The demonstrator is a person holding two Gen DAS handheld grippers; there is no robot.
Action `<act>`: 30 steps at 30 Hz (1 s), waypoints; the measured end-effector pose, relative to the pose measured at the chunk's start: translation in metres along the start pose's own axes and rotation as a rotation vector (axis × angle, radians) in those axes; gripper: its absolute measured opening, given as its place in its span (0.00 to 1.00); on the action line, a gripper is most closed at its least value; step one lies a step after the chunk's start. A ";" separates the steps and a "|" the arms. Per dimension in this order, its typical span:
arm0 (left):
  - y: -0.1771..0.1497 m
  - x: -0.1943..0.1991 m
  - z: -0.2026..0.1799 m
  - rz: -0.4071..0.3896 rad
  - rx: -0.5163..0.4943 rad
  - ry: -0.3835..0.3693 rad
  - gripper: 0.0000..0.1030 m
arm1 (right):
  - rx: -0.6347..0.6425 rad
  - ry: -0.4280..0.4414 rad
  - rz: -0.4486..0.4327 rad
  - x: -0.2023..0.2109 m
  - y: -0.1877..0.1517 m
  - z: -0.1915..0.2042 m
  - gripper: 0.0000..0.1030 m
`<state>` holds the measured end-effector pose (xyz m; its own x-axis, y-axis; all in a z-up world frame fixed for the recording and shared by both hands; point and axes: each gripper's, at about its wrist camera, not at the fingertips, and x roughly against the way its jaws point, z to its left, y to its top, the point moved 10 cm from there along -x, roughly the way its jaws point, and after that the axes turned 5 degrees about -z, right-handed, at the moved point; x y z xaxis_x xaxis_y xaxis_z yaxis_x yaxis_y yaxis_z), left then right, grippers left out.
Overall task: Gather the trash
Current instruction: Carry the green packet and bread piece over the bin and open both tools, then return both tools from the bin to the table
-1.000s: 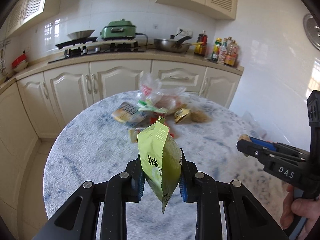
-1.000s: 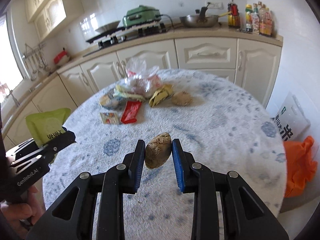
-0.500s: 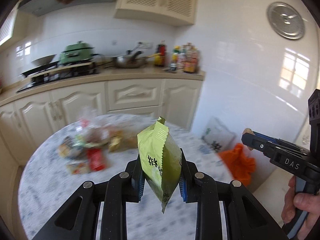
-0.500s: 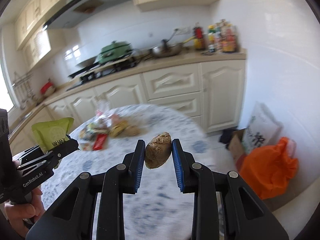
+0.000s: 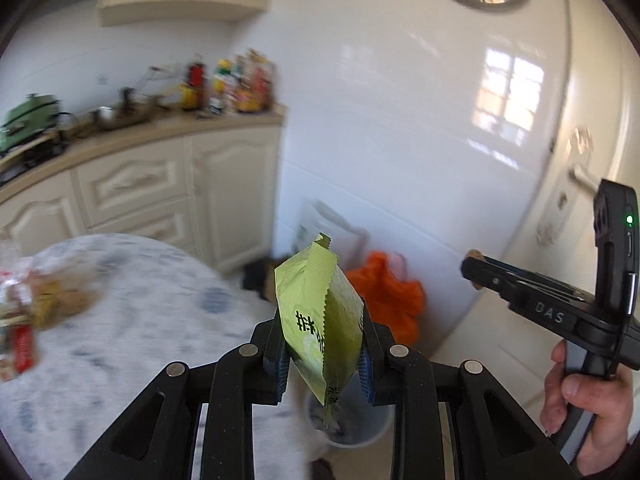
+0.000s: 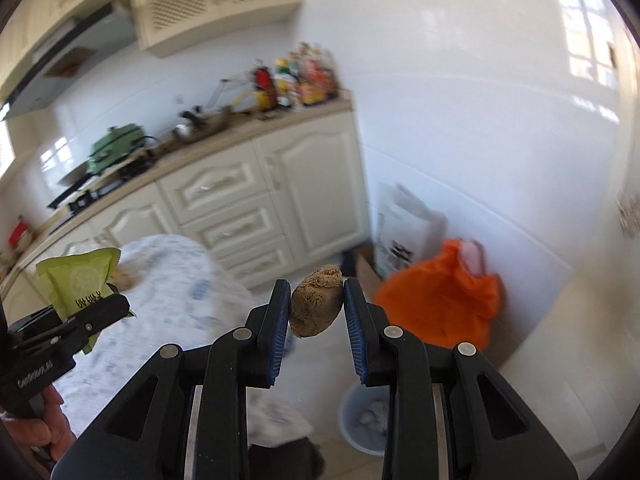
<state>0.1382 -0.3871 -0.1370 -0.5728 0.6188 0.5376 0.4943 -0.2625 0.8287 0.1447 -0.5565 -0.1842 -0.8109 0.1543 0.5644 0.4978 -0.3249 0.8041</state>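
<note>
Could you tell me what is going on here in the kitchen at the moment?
A person is clearing rubbish with a gripper in each hand. The left gripper is shut on a green snack packet, and the right gripper is shut on a brown lump of food. Both are held in the air past the edge of the round table, above a pale bin on the floor. More wrappers lie on the table.

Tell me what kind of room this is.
Almost certainly a home kitchen: cream cabinets run under a countertop that carries a green cooker and a cluster of condiment bottles. A round marble-patterned table and a small waste bin on the floor fit that.
</note>
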 end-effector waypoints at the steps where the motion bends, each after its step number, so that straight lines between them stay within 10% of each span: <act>1: -0.005 -0.016 -0.010 0.033 -0.010 -0.013 0.23 | -0.020 -0.008 0.017 -0.005 -0.007 -0.012 0.27; 17: -0.056 -0.242 -0.090 0.405 -0.073 -0.046 0.27 | -0.237 -0.034 0.283 -0.105 -0.120 -0.120 0.27; 24: -0.065 -0.264 -0.092 0.431 -0.085 0.008 0.78 | -0.284 -0.049 0.347 -0.136 -0.145 -0.140 0.30; 30: -0.073 -0.273 -0.081 0.392 -0.117 0.092 0.97 | -0.358 -0.069 0.335 -0.138 -0.148 -0.154 0.88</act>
<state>0.2058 -0.5965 -0.3315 -0.4143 0.3881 0.8232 0.6119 -0.5508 0.5676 0.1355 -0.6735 -0.4101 -0.5958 0.0438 0.8019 0.5815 -0.6652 0.4684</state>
